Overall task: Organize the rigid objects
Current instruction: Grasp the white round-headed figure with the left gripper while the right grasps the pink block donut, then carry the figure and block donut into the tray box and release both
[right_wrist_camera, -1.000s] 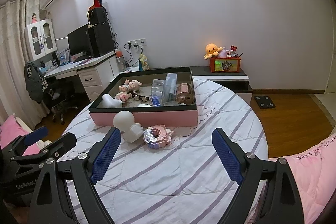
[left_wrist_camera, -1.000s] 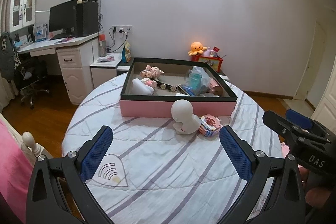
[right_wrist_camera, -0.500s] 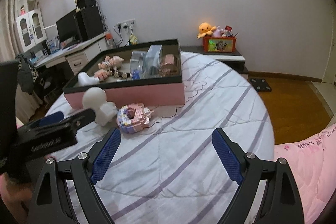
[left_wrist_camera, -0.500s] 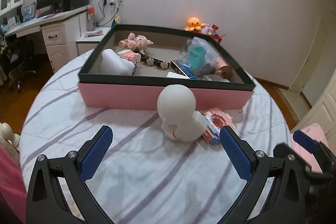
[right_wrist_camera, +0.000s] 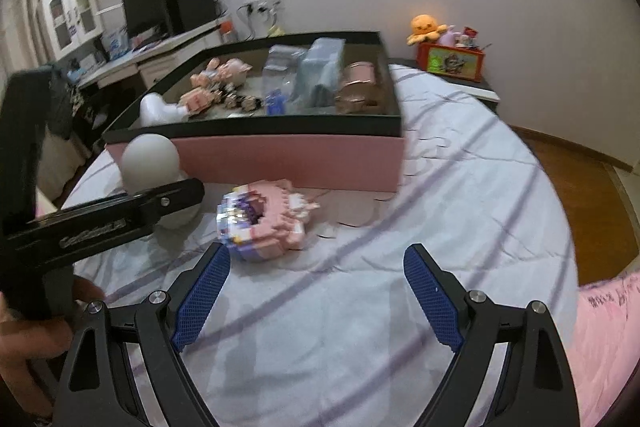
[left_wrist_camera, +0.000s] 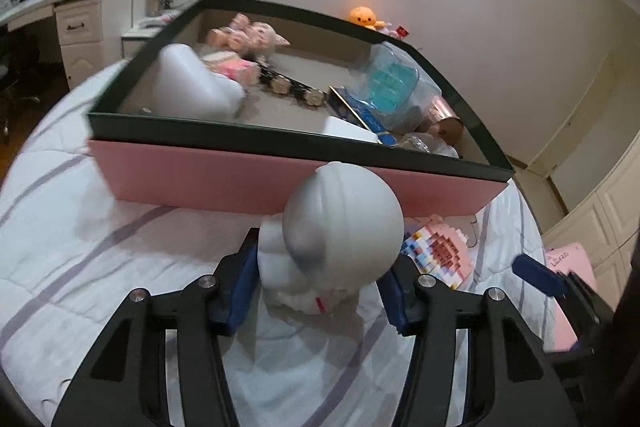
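Observation:
A white round-headed figurine stands on the striped bedspread in front of the pink storage box. My left gripper has closed around its body, blue pads touching both sides. It also shows in the right wrist view, with the left gripper's arm across it. A pink brick-built toy lies beside it, also in the left wrist view. My right gripper is open and empty, just short of the brick toy.
The box holds pink pigs, a white shape, a clear blue container, a copper tin and small items. A desk with a monitor stands left. A red toy box sits against the wall.
My left gripper moved forward to the white figurine and closed on it. My right gripper moved closer to the pink brick toy and stays open.

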Tool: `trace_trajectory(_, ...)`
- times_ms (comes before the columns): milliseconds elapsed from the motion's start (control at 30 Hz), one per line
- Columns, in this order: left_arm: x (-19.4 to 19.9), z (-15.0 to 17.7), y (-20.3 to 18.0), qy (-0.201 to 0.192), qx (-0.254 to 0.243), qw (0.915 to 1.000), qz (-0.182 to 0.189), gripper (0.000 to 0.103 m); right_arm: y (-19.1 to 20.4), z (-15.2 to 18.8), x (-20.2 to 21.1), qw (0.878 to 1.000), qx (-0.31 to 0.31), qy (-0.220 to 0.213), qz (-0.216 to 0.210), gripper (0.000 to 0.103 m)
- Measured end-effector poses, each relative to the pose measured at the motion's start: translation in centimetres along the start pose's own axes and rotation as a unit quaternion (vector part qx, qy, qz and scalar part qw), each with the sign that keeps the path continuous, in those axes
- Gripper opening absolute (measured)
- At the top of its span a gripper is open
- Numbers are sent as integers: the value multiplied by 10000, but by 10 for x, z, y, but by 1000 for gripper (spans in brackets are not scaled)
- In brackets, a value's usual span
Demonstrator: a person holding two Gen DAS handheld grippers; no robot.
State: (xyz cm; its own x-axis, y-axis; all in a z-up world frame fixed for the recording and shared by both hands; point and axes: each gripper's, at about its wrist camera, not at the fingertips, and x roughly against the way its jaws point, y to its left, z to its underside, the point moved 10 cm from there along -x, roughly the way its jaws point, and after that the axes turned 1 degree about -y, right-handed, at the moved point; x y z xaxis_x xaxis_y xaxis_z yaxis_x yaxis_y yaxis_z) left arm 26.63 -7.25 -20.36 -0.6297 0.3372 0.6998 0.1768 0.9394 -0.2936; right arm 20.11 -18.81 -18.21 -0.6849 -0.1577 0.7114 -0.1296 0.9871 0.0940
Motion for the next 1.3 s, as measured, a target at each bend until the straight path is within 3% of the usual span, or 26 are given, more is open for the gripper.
trace_trajectory(167, 23, 7, 18, -194, -40, 9994, -296, 54, 21, -6, -22, 9992, 258, 255, -157, 90)
trace_trajectory(300, 32, 11, 27, -239, -46, 9989, -404, 54, 25, -7, -45, 9978, 392, 529, -26, 90)
trace_trajectory(333, 34, 14, 27, -249, -49, 9988, -409, 54, 27, -10, -46, 9978, 416, 512, -37, 90)
trace_trajectory(433, 37, 17, 26, -268, -94, 9987, -415, 54, 27, -12, -44, 9980, 422, 456, -87, 69)
trace_trajectory(767, 52, 19, 21, -358, -163, 9986, -367, 54, 31, -16, -13, 9986, 344, 153, -376, 69)
trace_trajectory(1000, 74, 4, 22, -621, -234, 9970, -408, 54, 33, -35, 18, 9982, 365, -200, -432, 69)
trace_trajectory(1300, 90, -14, 13, -827, -417, 9950, -382, 54, 47, -49, 25, 9969, 469, -331, -543, 69)
